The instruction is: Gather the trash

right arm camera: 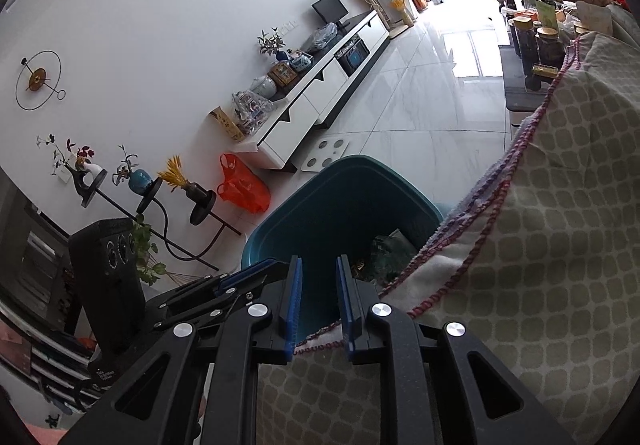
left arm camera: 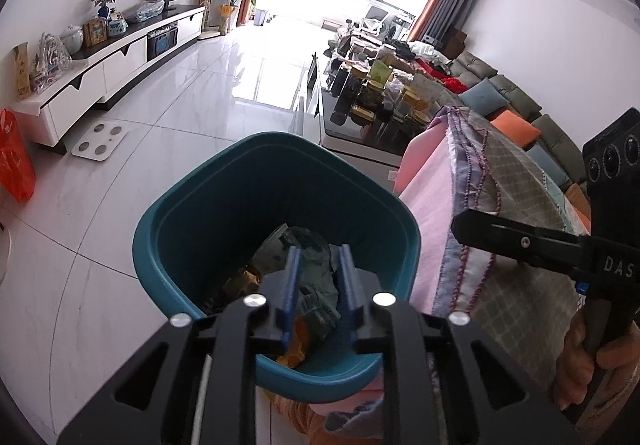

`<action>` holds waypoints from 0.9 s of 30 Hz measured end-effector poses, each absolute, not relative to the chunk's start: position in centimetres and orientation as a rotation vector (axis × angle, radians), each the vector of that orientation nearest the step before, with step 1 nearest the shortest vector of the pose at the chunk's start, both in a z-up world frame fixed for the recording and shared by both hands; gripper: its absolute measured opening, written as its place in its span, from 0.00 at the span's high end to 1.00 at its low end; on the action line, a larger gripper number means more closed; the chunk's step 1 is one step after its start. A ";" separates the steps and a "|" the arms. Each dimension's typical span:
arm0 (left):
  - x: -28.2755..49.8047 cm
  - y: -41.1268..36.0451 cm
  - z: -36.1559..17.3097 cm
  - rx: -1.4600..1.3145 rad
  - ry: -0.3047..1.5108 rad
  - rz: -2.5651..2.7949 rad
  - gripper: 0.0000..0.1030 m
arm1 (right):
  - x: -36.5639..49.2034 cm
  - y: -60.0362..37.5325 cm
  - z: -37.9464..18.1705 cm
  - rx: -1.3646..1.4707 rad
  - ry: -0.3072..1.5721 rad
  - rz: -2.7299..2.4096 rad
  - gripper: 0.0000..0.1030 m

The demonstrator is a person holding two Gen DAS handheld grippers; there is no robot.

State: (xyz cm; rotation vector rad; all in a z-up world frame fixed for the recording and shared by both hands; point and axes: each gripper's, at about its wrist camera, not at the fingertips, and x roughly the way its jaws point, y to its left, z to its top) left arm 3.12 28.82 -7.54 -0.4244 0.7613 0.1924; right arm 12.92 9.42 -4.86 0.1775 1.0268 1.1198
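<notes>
Left wrist view: the left gripper [left arm camera: 318, 277] is held over the teal bin [left arm camera: 276, 149], jaws slightly parted with nothing pressed between them, above crumpled trash [left arm camera: 312, 285] lying inside; a wrapper could be snagged on a pad and dragged back out, and the bin's near rim is hidden by the gripper body. Right wrist view: the right gripper [right arm camera: 318, 301] is seen with jaws narrowly apart and empty, above the cloth-covered table edge [right arm camera: 520, 285], whose beaded fringe could be caught; most of the bin's interior is cut off.

Teal plastic bin [left arm camera: 224, 205] upright on white tile floor, touching cloth-draped furniture edge. Crumpled dark green wrapper [left arm camera: 316, 277] and orange scrap [left arm camera: 298, 345] lie loose inside.
</notes>
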 end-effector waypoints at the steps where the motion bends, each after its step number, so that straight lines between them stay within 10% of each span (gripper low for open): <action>1: 2.9 28.6 -7.4 -0.425 0.753 0.189 0.72 | 12.9 9.2 -4.8 0.178 1.022 1.119 0.82; 14: -0.2 23.7 -3.7 -0.336 0.603 0.143 0.06 | 11.1 2.3 -2.4 0.184 0.855 1.068 0.33; 22: -0.7 18.4 -2.5 -0.245 0.520 0.130 0.04 | 9.0 -5.0 -1.8 0.190 0.733 0.927 0.05; 27: 0.2 14.6 -2.2 -0.225 0.480 0.082 0.04 | 7.1 -9.5 -1.2 0.171 0.656 0.795 0.03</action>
